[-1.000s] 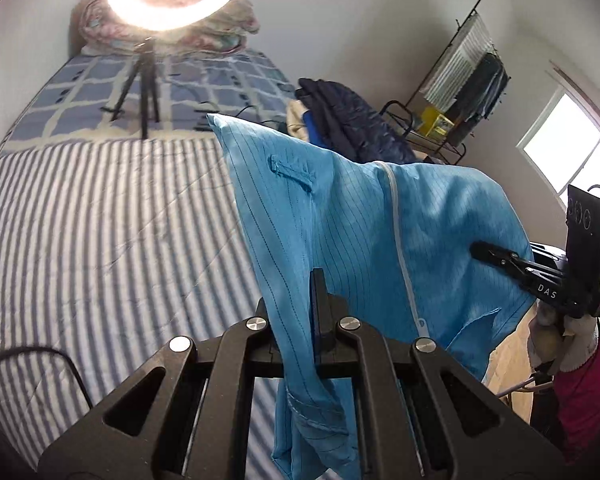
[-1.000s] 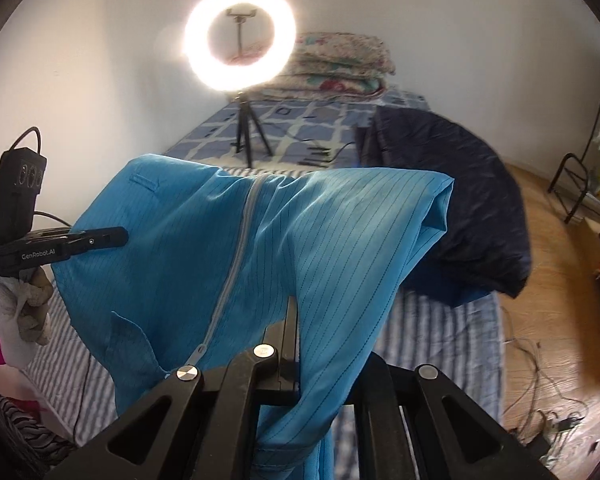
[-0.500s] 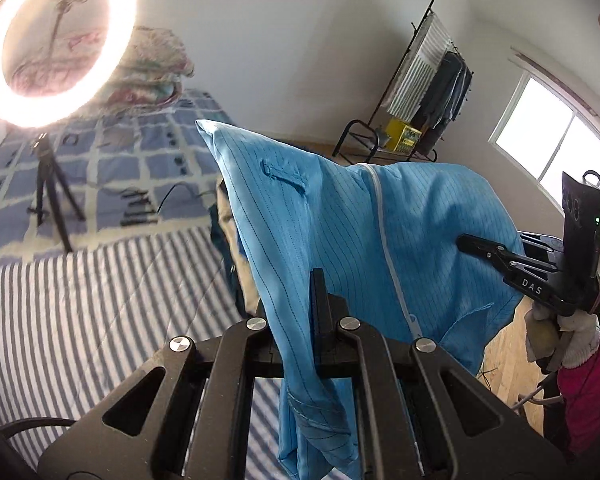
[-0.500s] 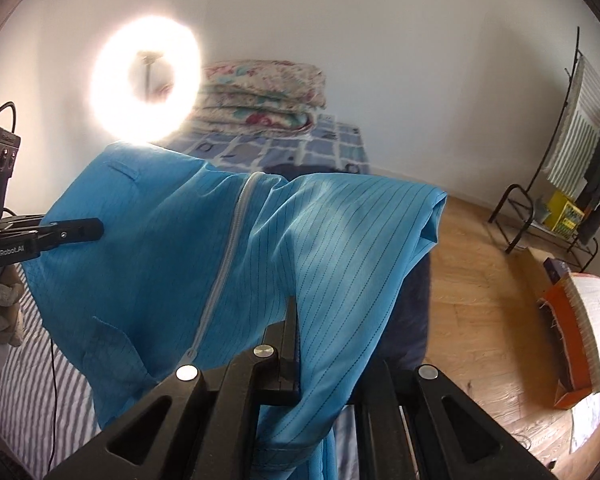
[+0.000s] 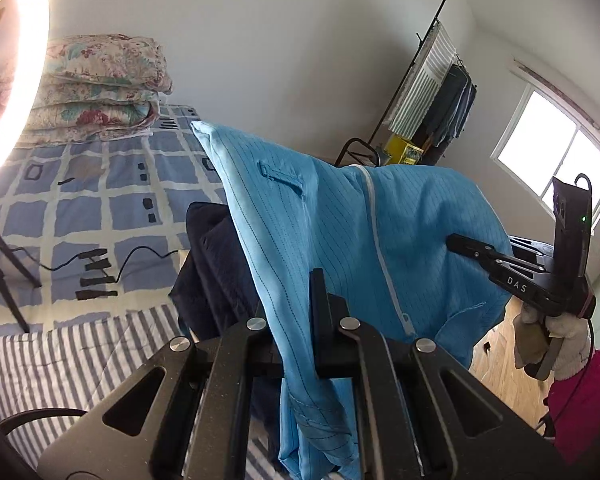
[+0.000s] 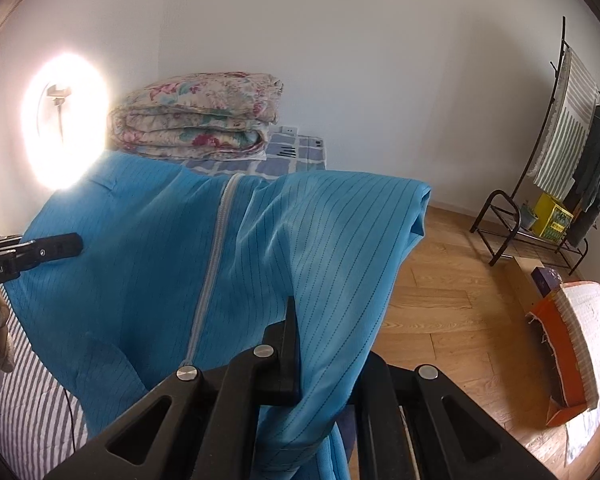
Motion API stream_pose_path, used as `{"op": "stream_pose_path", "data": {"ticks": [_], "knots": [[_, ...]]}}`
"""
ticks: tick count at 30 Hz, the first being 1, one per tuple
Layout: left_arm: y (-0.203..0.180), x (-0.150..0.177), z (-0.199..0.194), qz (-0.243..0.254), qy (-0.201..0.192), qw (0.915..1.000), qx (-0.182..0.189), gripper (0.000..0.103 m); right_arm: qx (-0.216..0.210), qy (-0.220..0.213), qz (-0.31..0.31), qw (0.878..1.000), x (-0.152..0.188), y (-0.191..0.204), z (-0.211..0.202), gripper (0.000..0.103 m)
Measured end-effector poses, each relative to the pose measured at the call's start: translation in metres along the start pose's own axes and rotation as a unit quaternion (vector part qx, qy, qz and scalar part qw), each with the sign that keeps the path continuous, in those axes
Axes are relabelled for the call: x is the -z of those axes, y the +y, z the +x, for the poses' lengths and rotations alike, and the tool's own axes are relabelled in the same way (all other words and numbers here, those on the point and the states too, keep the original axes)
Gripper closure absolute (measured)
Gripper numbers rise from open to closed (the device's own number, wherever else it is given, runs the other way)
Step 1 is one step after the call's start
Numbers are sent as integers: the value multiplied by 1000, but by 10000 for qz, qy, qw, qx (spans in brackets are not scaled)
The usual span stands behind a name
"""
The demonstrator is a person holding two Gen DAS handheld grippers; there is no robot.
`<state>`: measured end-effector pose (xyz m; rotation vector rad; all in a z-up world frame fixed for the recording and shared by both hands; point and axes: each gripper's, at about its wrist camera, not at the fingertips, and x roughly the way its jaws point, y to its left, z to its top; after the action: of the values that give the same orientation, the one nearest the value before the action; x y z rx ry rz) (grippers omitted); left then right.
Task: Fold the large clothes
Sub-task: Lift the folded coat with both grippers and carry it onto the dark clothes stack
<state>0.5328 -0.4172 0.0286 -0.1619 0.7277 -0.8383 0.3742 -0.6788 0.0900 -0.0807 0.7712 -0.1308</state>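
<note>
A large blue pinstriped garment point(image 5: 340, 216) with a pale zipper hangs in the air, stretched between both grippers. My left gripper point(image 5: 300, 332) is shut on one edge of it; the cloth drapes down between the jaws. My right gripper point(image 6: 312, 344) is shut on the other edge of the garment point(image 6: 204, 256). Each gripper shows in the other's view: the right one point(image 5: 456, 240) at the garment's right side, the left one point(image 6: 76, 244) at its left side.
Below lies a bed with a striped sheet point(image 5: 60, 360) and a blue checked cover point(image 5: 100, 184), a dark jacket point(image 5: 216, 264), a folded floral quilt point(image 6: 196, 120), and a ring light on a tripod point(image 5: 4, 80). A clothes rack point(image 6: 568, 152) stands on the wooden floor point(image 6: 440, 304).
Both grippers have swung to the right with the garment still held taut. The views now look toward the wall, quilt and floor instead of down at the striped bed.
</note>
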Motion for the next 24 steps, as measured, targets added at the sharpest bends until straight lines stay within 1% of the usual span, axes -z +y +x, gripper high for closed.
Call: {"op": "stream_pose_path", "data": {"ticks": [4, 9, 12, 16, 20, 21, 23, 24], "knots": [[15, -4, 35, -171, 96, 9998, -81, 99, -134, 63, 133, 9998, -6, -19, 32, 100], [30, 4, 65, -207, 268, 9991, -253, 99, -226, 285, 223, 9991, 0, -30, 74, 100], [39, 10, 75, -241, 359, 9984, -367, 99, -247, 396, 281, 9985, 5, -37, 96, 100], [50, 16, 84, -289, 444, 9976, -447, 99, -355, 479, 391, 9975, 13, -46, 114, 99], [47, 18, 89, -177, 455, 9973, -545, 98, -224, 587, 198, 9978, 20, -46, 123, 95], [47, 19, 89, -172, 456, 9973, -557, 98, -204, 627, 200, 9976, 20, -47, 126, 93], [46, 20, 89, -172, 465, 9971, -581, 98, -82, 680, 257, 9973, 23, -52, 128, 77], [46, 20, 89, -161, 473, 9970, -598, 98, 70, 706, 297, 9970, 24, -55, 130, 64]]}}
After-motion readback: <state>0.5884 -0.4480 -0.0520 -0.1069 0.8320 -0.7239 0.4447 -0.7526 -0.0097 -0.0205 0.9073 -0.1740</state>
